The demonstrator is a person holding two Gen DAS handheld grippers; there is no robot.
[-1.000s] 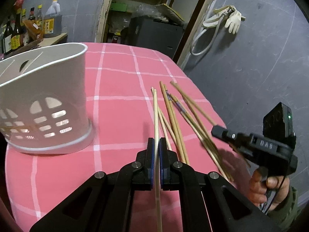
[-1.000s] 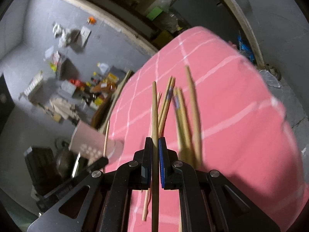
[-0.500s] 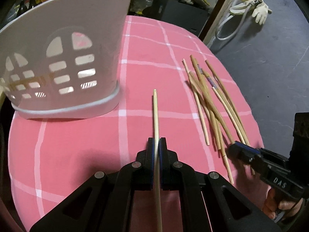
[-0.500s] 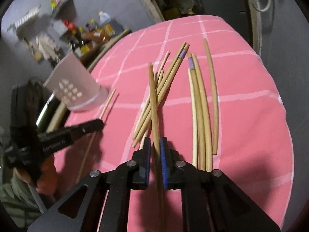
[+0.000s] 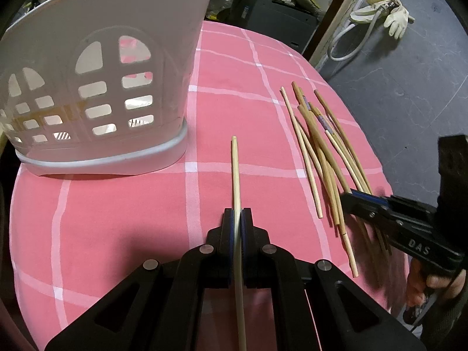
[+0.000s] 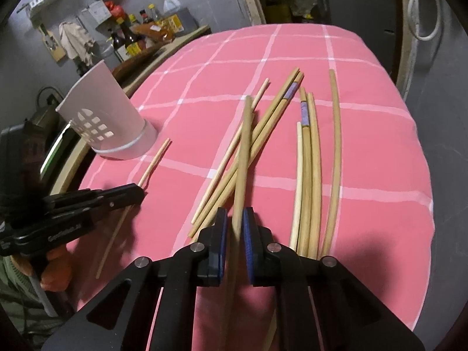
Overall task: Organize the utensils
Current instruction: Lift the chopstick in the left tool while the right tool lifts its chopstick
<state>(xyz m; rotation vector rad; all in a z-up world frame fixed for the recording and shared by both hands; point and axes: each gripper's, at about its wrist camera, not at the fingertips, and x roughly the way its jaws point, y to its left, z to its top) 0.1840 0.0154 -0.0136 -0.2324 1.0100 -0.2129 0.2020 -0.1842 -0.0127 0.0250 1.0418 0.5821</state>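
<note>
Pink checked cloth covers the table [image 5: 122, 210], and everything the task needs lies on it. Largest is the white slotted holder [image 5: 96, 87], standing upright at the far left of the table; through its slots some sticks seem to be inside already, though that is hard to tell. Next is the loose pile of chopsticks [image 6: 307, 158], fanned and crossing one another on the right half of the table, well apart from the holder. The step in hand looks like collection: each tool has one stick and neither is at the holder's mouth yet. The left tool [image 5: 237, 219] is clamped tight on a pale chopstick [image 5: 235, 169], whose tip points toward the bare cloth just right of the holder's base. The right tool [image 6: 235, 225] sits over the near end of the pile with a darker chopstick [image 6: 244, 158] between its pads; its jaws are closing, with a sliver of gap showing on either side, so that grip looks loose. Next, I judge, the left stick must be lifted above the rim, tipped more upright and lowered into the holder before release, while the right tool should firm up its hold before lifting clear of the pile.
</note>
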